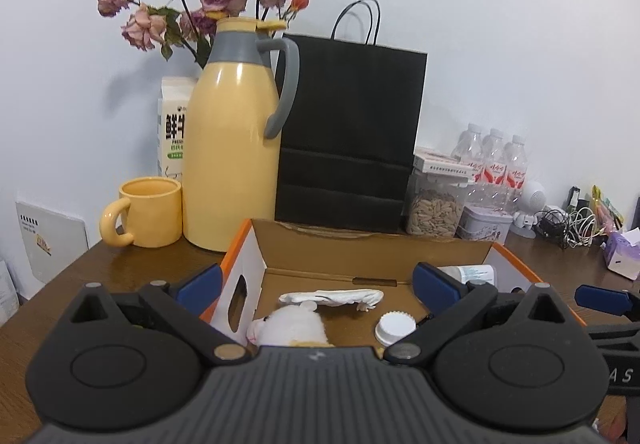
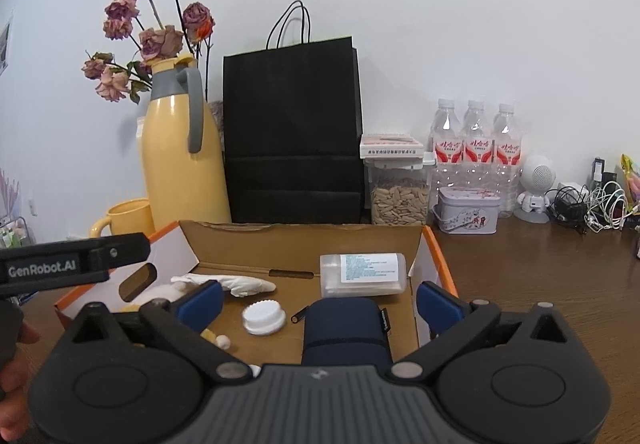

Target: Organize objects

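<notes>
Both grippers are hanging over the open cardboard box (image 2: 304,240) on the brown table (image 2: 540,256), and neither has anything in it. The left gripper (image 1: 316,282) has its 2 jaws spread wide with nothing between the pads, just the white plush toy (image 1: 290,326) lying in the box below it. The right gripper (image 2: 320,302) is spread wide too; the dark blue pouch (image 2: 344,328) sits on the box floor between its fingers, but the pads aren't touching it, so I'd call that a drop-off and not a grab. Also in the box: a clear plastic container (image 2: 362,274) lying on its side at the back, a white cap (image 2: 264,318) near the middle, and a crumpled white cloth (image 2: 228,282). My read is we're at the end of a placing step, stuff's in the box and both claws are free. Next move probably means backing out and going for whatever's left loose on the table, maybe the yellow mug (image 1: 150,211) beside the yellow thermos (image 1: 234,131), though I can't tell what's meant to go in.
</notes>
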